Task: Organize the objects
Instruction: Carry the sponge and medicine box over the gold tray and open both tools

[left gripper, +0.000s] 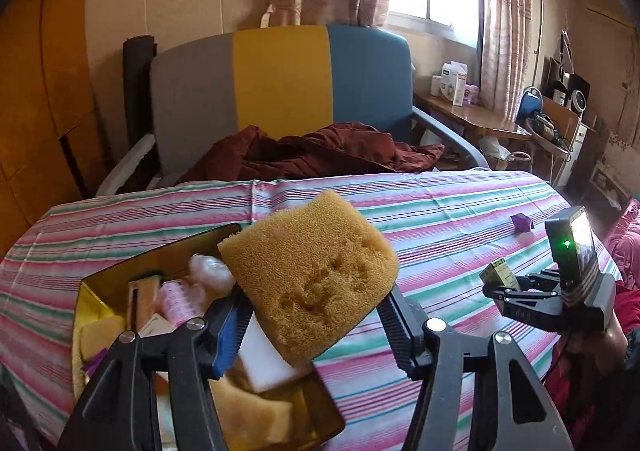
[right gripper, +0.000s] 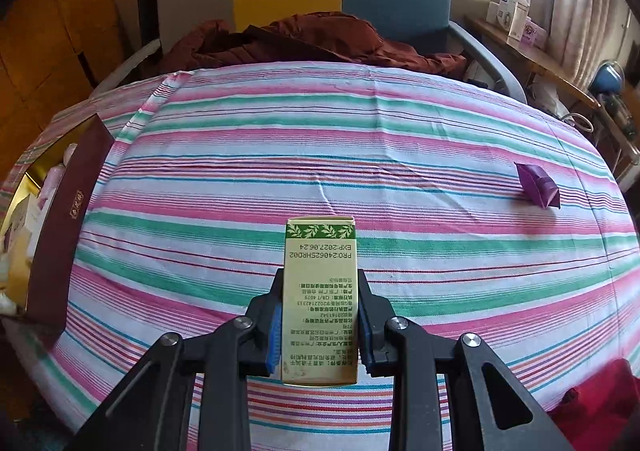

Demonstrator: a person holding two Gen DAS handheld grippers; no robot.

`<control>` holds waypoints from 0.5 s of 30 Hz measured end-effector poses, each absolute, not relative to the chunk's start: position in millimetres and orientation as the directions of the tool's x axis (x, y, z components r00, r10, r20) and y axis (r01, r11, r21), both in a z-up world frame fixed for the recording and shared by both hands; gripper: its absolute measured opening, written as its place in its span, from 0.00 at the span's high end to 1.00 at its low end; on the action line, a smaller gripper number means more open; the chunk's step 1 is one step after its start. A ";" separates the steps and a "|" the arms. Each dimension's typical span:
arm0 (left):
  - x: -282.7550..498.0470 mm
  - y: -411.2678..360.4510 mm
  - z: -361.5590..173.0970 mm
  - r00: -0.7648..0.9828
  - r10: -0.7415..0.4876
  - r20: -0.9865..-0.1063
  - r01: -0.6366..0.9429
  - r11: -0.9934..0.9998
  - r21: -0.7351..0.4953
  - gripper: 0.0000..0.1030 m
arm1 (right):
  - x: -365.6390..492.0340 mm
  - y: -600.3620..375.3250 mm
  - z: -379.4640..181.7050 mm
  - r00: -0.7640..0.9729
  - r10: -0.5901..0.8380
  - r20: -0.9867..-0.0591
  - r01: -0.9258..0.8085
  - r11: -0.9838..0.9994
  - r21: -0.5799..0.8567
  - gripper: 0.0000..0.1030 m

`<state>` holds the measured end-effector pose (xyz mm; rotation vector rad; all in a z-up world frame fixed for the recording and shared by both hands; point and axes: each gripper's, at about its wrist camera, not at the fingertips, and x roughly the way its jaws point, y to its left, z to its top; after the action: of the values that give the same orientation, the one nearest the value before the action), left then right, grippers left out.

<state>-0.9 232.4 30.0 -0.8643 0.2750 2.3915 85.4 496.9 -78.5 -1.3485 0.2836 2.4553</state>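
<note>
My left gripper is shut on a large yellow sponge and holds it above the right edge of a gold-lined brown box. The box holds several small items: sponges, a pink roller, a white block. My right gripper is shut on a small green-and-cream carton, held above the striped tablecloth. The right gripper also shows in the left wrist view with the carton. The box's dark red side shows at the left in the right wrist view.
A small purple packet lies on the cloth at the right, also in the left wrist view. Behind the table stands a grey, yellow and blue armchair with a dark red jacket. A cluttered side desk stands at the far right.
</note>
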 end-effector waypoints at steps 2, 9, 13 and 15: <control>0.7 226.2 30.9 -0.631 0.445 -0.635 -0.577 -0.817 0.000 0.40 | 84.9 495.4 -77.9 -0.503 0.182 -0.845 -0.373 -0.927 0.022 0.71; 0.8 195.3 30.1 -0.650 0.418 -0.635 -0.540 -0.842 -0.001 0.40 | 81.2 480.7 -64.8 -0.530 0.168 -0.831 -0.352 -0.935 0.035 0.71; -2.1 179.4 27.9 -0.659 0.403 -0.635 -0.517 -0.856 -0.006 0.40 | 73.6 460.2 -52.9 -0.562 0.135 -0.816 -0.315 -0.947 0.060 0.71; -3.5 172.1 25.7 -0.662 0.394 -0.638 -0.507 -0.862 -0.007 0.40 | 67.8 444.7 -45.0 -0.583 0.112 -0.805 -0.284 -0.956 0.073 0.71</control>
<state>-3.5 172.1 25.7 -0.8935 0.2340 2.4732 67.8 444.7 -45.0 -1.3000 0.2852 2.5962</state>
